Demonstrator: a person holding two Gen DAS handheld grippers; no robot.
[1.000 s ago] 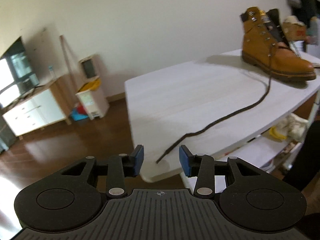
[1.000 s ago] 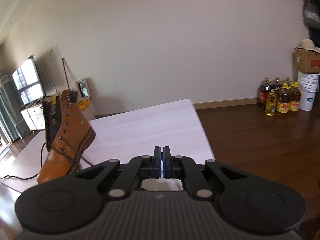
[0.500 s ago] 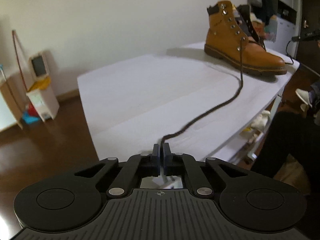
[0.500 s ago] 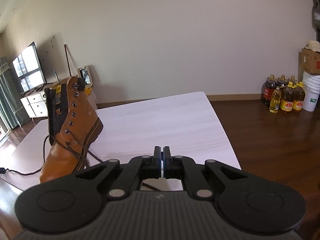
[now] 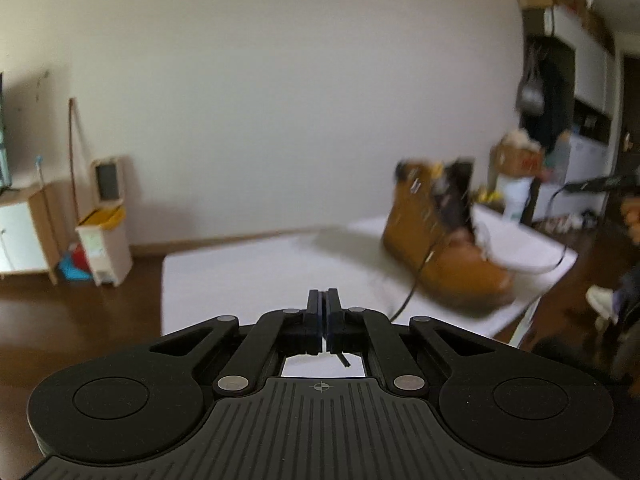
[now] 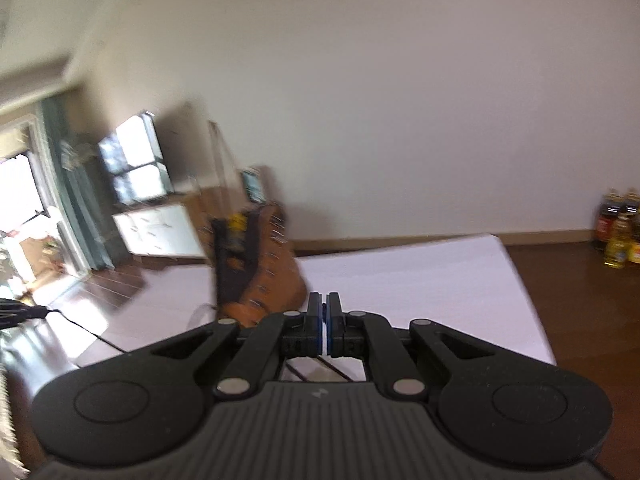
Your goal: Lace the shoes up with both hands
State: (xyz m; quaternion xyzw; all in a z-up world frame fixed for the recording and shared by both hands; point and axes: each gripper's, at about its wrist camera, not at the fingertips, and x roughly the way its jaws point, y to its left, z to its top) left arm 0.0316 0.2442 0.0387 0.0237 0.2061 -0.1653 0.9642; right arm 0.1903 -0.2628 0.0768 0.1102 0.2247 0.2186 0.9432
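A tan high-top boot (image 5: 452, 264) stands on the white table (image 5: 248, 276), blurred by motion. Its dark lace (image 5: 416, 284) runs from the eyelets down behind my left gripper (image 5: 324, 294), which is shut on it. The lace tip (image 5: 344, 360) pokes out under the pads. In the right wrist view the boot (image 6: 272, 280) shows its heel side just left of my right gripper (image 6: 324, 298). That gripper is shut too, with dark lace strands (image 6: 336, 372) running beneath its jaws.
A white bin (image 5: 106, 236) and a low cabinet (image 5: 20, 232) stand on the wood floor to the left. Oil bottles (image 6: 618, 236) sit by the far wall. A person's hand (image 5: 632, 216) and a cardboard box (image 5: 516, 156) are at the right. A black cable (image 6: 88, 332) crosses the table's left corner.
My left gripper went from open around the lace tip to shut on it, then rose, lifting the lace off the table. The right gripper stayed shut while its view swung and tilted.
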